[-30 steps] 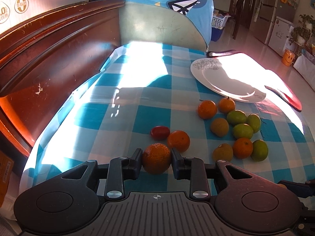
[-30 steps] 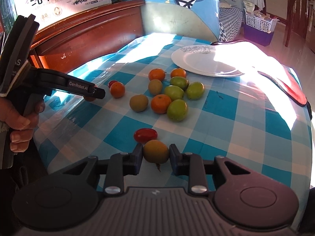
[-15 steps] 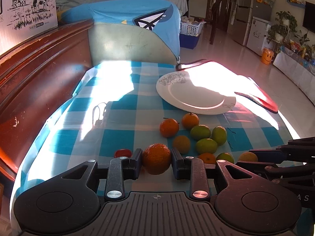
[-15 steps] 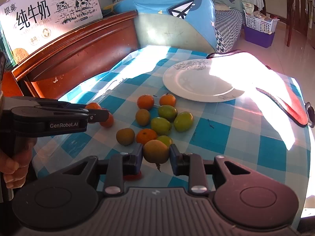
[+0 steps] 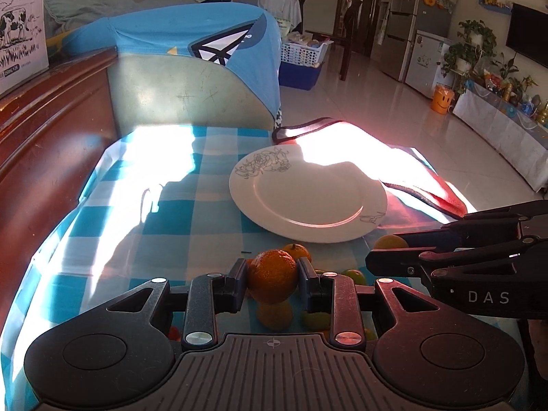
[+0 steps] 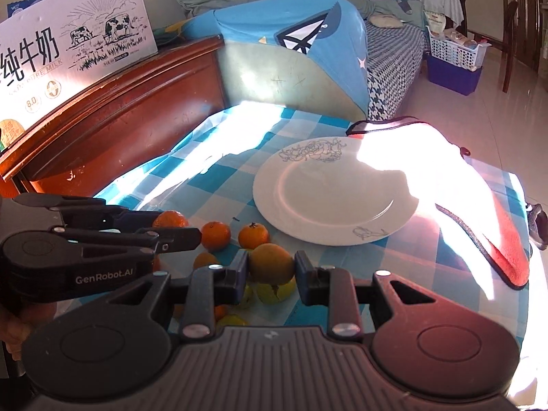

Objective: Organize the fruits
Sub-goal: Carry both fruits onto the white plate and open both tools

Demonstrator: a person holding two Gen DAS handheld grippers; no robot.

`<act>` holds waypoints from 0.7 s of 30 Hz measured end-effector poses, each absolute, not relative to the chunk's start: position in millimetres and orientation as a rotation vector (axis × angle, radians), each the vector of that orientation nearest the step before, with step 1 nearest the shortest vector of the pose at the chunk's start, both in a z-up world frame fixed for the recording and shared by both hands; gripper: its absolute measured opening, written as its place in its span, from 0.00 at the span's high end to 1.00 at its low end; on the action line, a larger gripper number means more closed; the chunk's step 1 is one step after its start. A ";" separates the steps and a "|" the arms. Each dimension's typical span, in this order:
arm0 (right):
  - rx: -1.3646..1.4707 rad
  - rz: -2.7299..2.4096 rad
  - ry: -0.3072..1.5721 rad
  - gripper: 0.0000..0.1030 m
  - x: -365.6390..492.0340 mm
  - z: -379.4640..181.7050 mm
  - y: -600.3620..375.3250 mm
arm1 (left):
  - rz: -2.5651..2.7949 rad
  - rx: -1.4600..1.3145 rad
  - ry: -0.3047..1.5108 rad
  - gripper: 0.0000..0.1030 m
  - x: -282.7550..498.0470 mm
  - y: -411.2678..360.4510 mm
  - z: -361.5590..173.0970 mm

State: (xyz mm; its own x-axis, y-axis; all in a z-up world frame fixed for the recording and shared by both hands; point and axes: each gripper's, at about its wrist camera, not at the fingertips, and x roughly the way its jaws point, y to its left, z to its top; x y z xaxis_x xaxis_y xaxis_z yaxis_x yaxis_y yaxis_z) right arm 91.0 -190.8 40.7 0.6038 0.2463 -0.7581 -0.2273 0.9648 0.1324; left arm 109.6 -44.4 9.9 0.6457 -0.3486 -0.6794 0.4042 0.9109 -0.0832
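Observation:
My left gripper [image 5: 272, 279] is shut on an orange mandarin [image 5: 272, 275], held above the checked tablecloth. My right gripper [image 6: 270, 269] is shut on a yellow-orange fruit [image 6: 270, 263]. Beyond both lies an empty white plate [image 5: 308, 198] [image 6: 335, 191] with a drawn flower. Several orange and green fruits [image 6: 215, 235] sit on the cloth under and just ahead of the grippers, partly hidden by them. In the left wrist view the right gripper [image 5: 383, 257] comes in from the right with its fruit [image 5: 390, 241]. The left gripper [image 6: 185, 231] enters from the left in the right wrist view with its mandarin [image 6: 169, 220].
A dark red wooden bed frame [image 6: 113, 120] runs along the table's left side. A blue-covered chair back [image 5: 191, 82] stands behind the table. A red cloth [image 6: 507, 250] lies right of the plate, near the table's right edge. A milk carton box [image 6: 68, 48] sits on the frame.
Both grippers have carried their fruits forward and up over the fruit cluster toward the plate, which now looks larger and nearer. Each grip is unchanged.

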 end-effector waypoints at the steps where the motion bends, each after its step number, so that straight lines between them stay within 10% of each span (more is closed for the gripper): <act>1: 0.030 0.278 0.887 0.72 95.4 40.2 -192.2 | -0.433 0.078 0.758 0.73 113.7 -46.8 9.3; 21: 0.066 0.215 0.950 0.72 168.9 11.9 -219.7 | -0.478 0.088 0.787 0.73 188.3 -78.9 -11.4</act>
State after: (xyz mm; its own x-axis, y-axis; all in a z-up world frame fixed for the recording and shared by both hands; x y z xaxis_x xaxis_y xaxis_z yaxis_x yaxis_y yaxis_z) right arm 168.9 -219.7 11.9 0.5621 0.2115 -0.7996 -0.1534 0.9766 0.1504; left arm 188.3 -78.9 -11.4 0.6052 -0.3806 -0.6992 0.4449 0.8900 -0.0994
